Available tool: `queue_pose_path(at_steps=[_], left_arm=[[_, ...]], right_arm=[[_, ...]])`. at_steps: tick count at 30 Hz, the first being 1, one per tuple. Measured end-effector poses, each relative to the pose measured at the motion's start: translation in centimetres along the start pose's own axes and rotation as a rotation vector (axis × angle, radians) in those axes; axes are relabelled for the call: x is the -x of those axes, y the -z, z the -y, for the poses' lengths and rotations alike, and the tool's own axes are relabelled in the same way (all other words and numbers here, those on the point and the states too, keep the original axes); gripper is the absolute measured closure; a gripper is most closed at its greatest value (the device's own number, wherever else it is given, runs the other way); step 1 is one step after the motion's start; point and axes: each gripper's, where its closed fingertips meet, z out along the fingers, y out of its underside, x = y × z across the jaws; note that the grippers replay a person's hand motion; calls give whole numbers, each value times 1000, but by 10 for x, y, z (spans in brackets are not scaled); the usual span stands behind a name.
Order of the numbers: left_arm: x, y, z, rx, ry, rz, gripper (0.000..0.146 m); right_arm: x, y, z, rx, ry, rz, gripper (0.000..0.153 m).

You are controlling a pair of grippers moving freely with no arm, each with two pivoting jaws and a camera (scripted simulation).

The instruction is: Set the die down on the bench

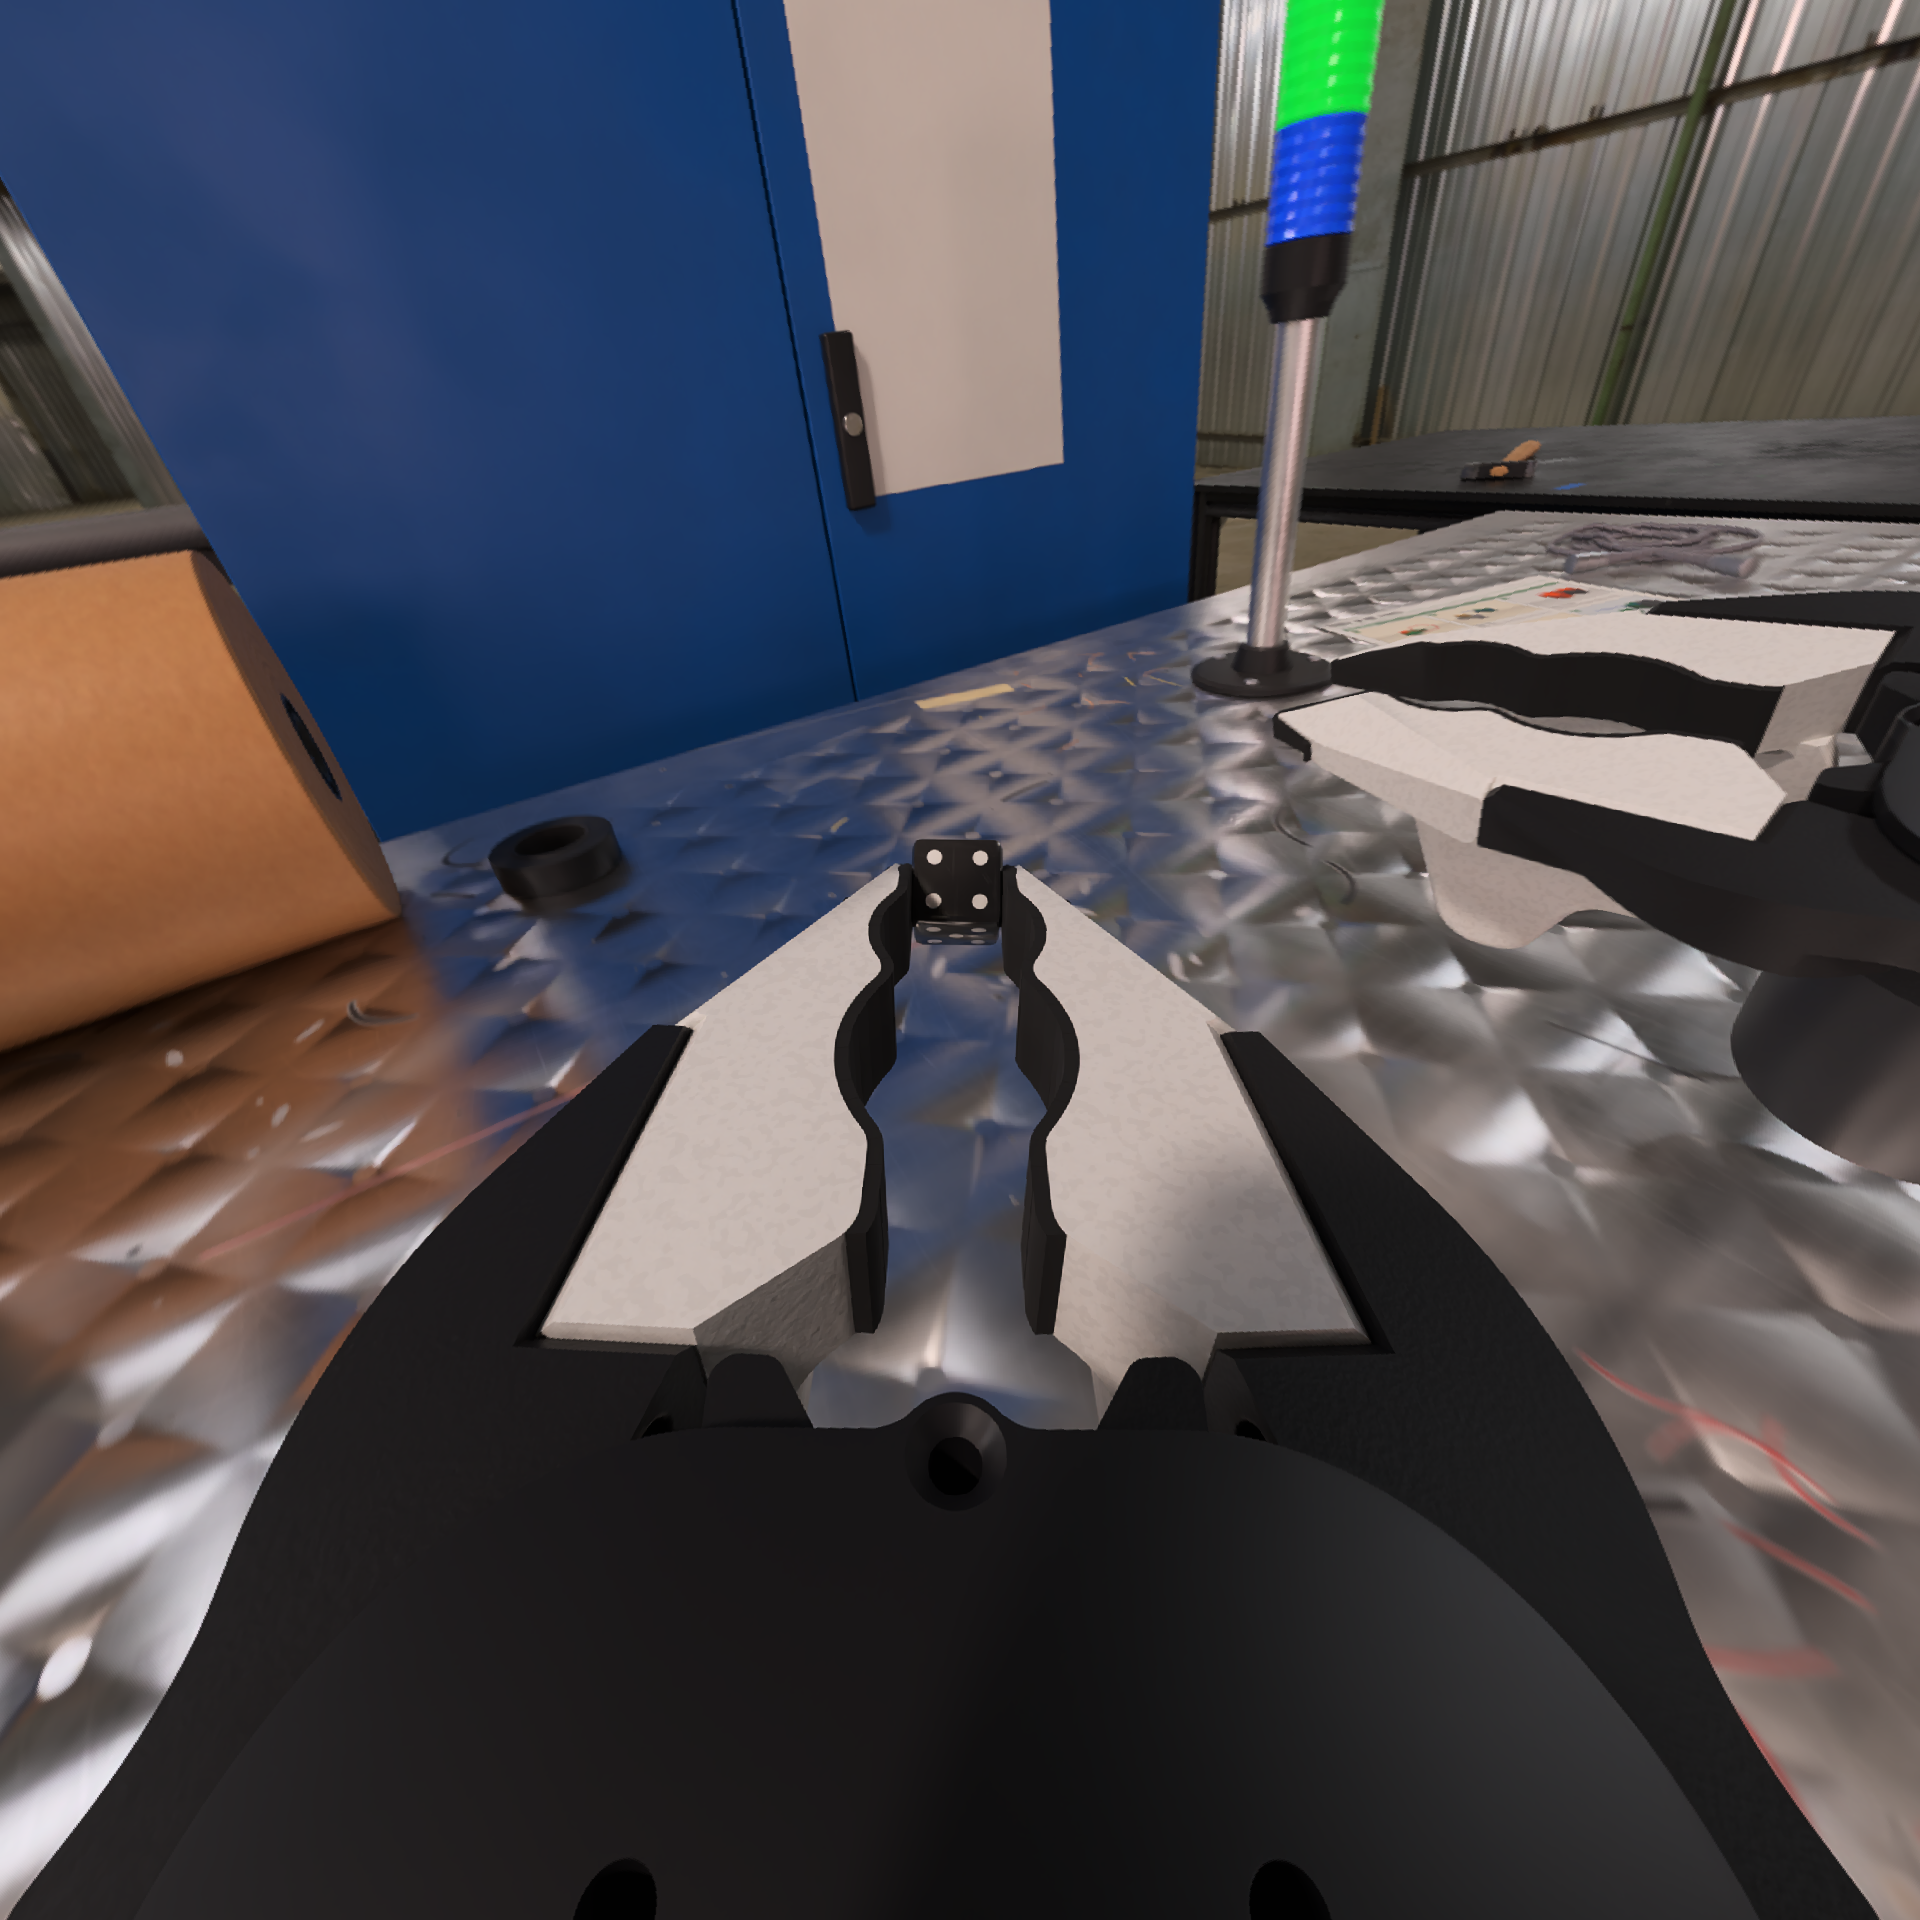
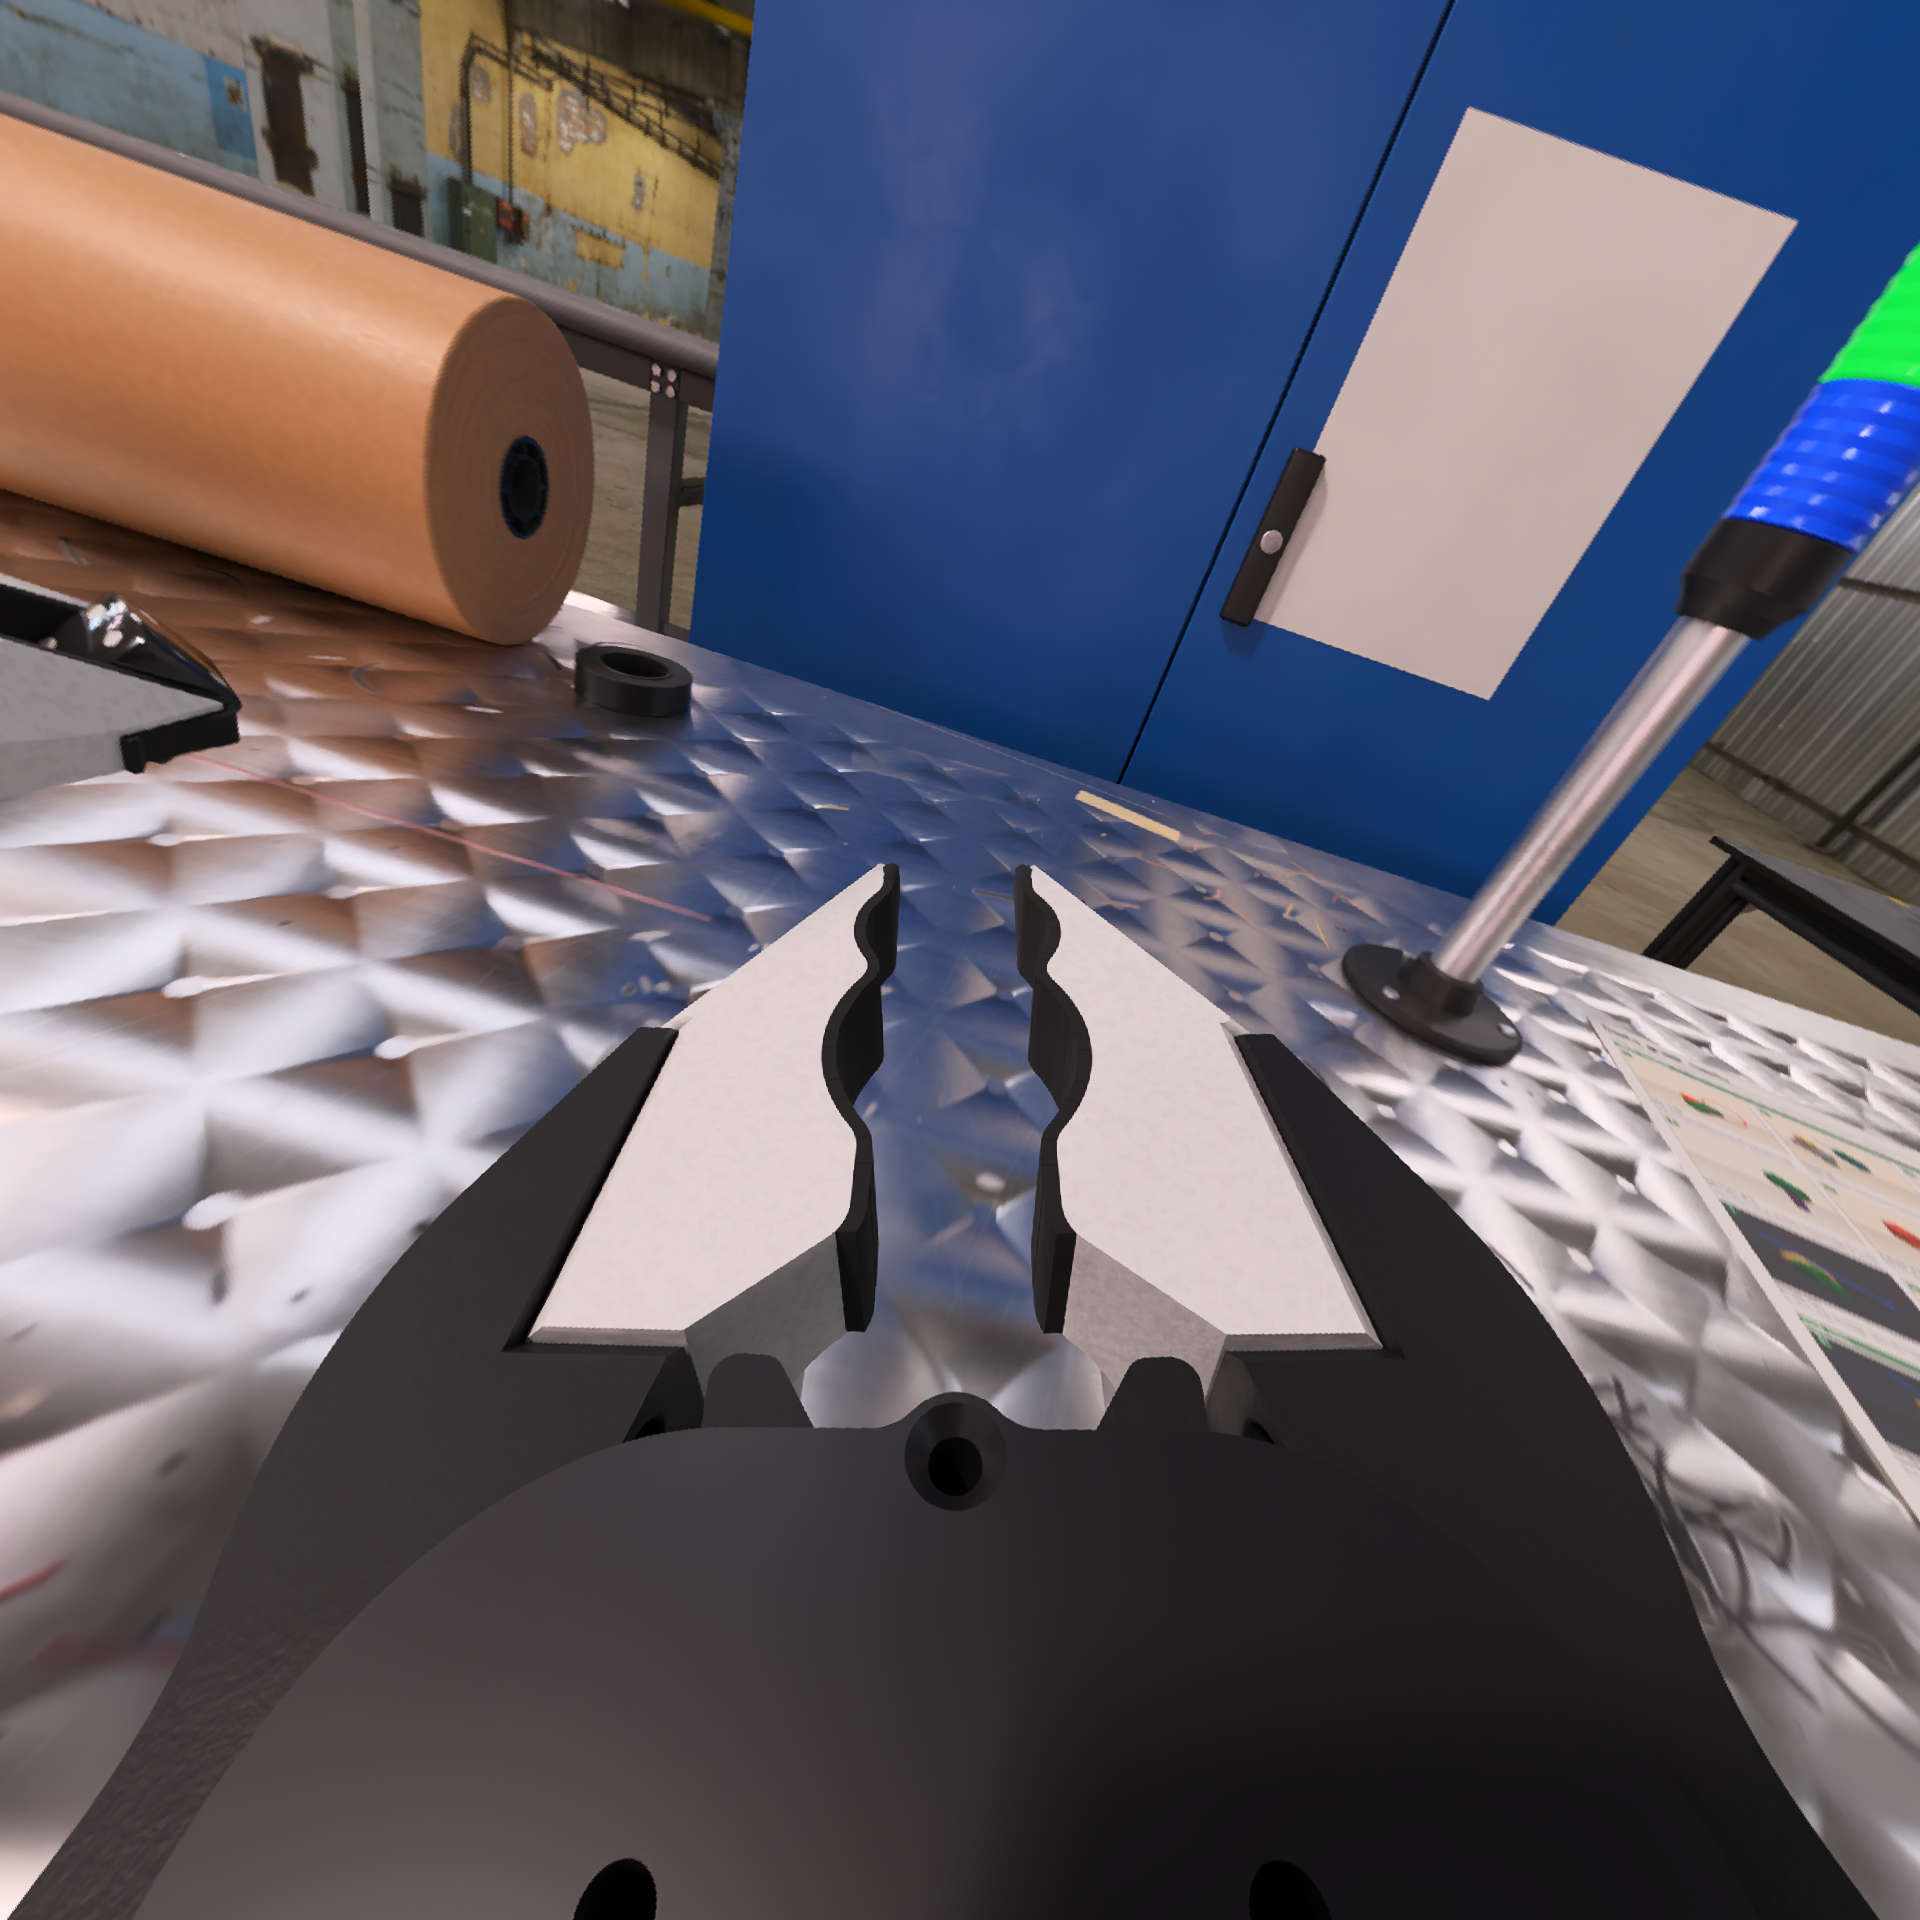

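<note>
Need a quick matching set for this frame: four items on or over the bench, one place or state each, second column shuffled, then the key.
Things:
1. die
2. black ring
3. brown paper roll
4. right gripper

States:
A. open, holding nothing
B. lying on its side at the bench's left
C. pinched between the left gripper fingertips
D. flat on the bench near the roll's end

Pairs: 1-C, 2-D, 3-B, 4-A
</note>
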Motion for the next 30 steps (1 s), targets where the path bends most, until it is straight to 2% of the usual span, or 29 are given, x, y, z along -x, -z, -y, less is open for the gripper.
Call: queue_pose_path(at_steps=[4,10,16,24,30], left_arm=[[-12,24,-6,52,-17,-26,130],[-17,36,-11,96,-7,-52,130],[-20,30,-17,142,50,-108,130],[-21,25,-20,165,36,-115,130],[-29,22,-31,250,9,-183,130]], right_arm=[[7,37,2,-3,14,-7,132],[15,68,4,27,-30,14,130],[27,65,9,40,-43,83,125],[33,62,6,66,-118,153,122],[35,63,9,68,-129,190,123]])
